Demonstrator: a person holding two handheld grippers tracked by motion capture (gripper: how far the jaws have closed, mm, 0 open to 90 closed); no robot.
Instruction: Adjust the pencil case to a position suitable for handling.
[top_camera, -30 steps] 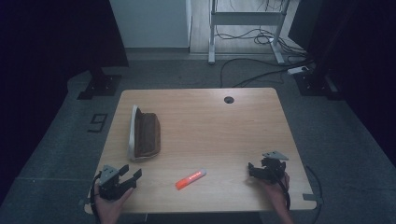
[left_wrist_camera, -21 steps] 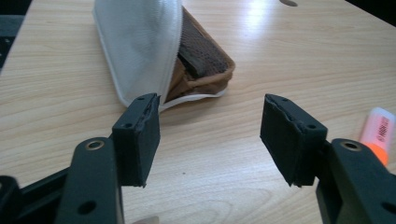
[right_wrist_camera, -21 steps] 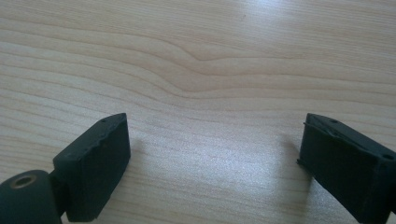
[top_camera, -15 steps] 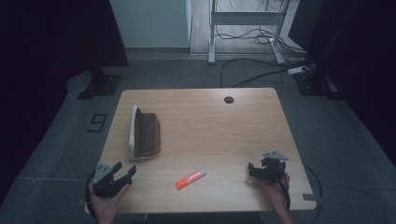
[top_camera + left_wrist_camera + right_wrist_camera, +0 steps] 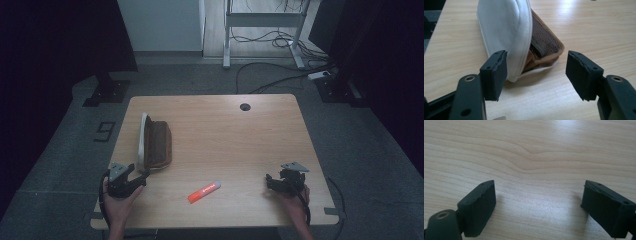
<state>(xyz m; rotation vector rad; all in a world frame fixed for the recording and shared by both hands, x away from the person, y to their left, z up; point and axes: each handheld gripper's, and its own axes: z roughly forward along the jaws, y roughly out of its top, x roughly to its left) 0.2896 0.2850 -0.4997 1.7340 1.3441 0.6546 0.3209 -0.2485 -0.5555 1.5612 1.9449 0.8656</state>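
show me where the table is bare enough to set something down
Bare wood runs from the pouch rightwards to the cable hole and right edge, and between marker and right gripper. Crowded: the near left corner, left gripper at the pouch.

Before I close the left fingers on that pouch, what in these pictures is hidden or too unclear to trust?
- Pouch contents: left gripper view, the white flap covers the opening; only brown mesh shows.
- Pouch's far end: left gripper view, cut off by the top edge.
- Print on the orange marker: high view, too small to read.
- Left gripper to pouch gap: high view, dim and small; touching or apart unclear.
- Right gripper fingers: high view, too small and dark.
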